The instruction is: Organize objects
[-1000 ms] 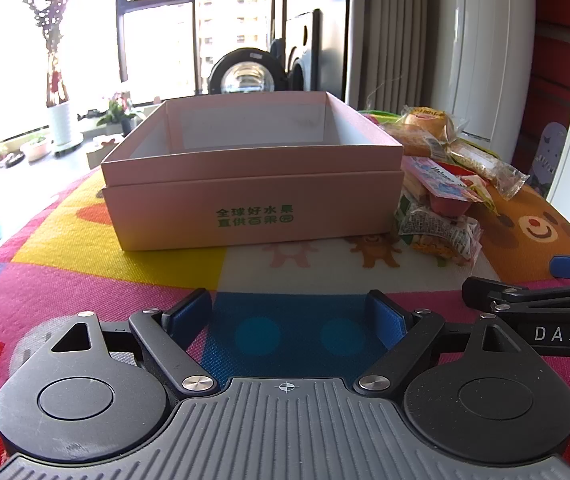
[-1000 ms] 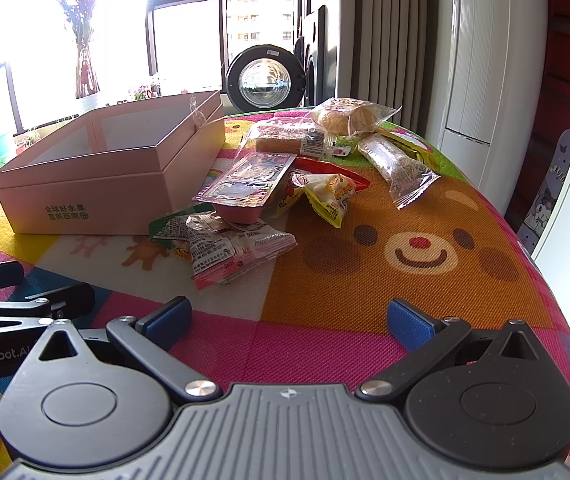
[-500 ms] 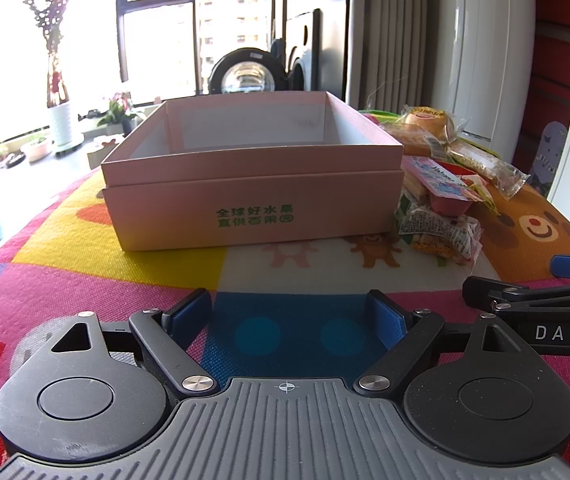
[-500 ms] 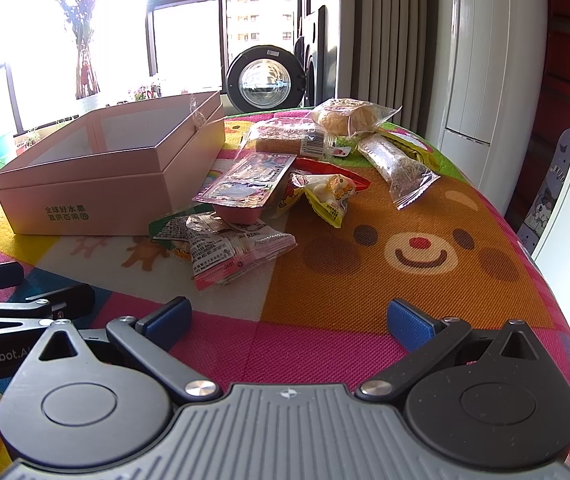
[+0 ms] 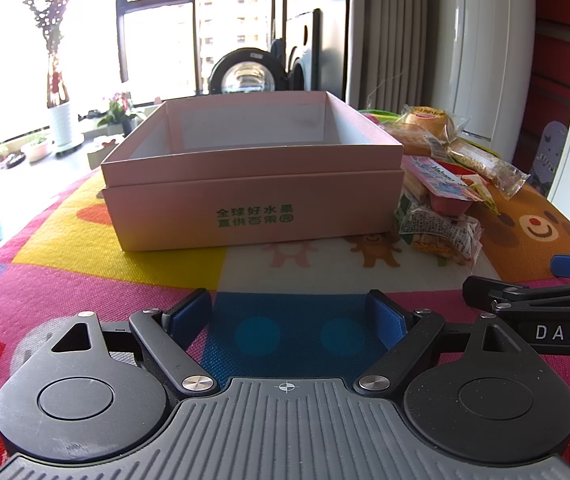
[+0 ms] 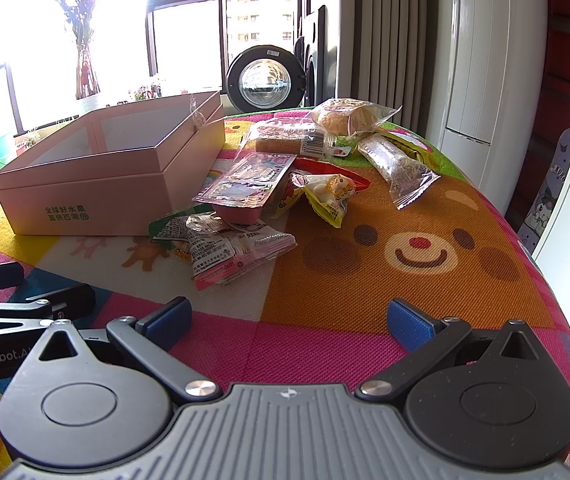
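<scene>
Here the counter (image 6: 425, 240), under a bright cartoon cover, carries an empty pink box (image 5: 253, 196) with snack packets (image 6: 245, 216) heaped just beside it on the right. Behind stands a washing machine (image 6: 265, 80). The left gripper (image 5: 291, 316) and right gripper (image 6: 289, 318) hover spread wide, grasping nothing.

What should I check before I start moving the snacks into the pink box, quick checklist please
1. Pink box open, inside looks bare: ok.
2. Right gripper open, nothing held: ok.
3. Left gripper open, nothing held: ok.
4. Nearest snack packet free to lift: not ok, the pink tray rests on it.
5. Path from snacks to box unblocked: ok.
6. Box's far inner corners: cannot tell.
</scene>
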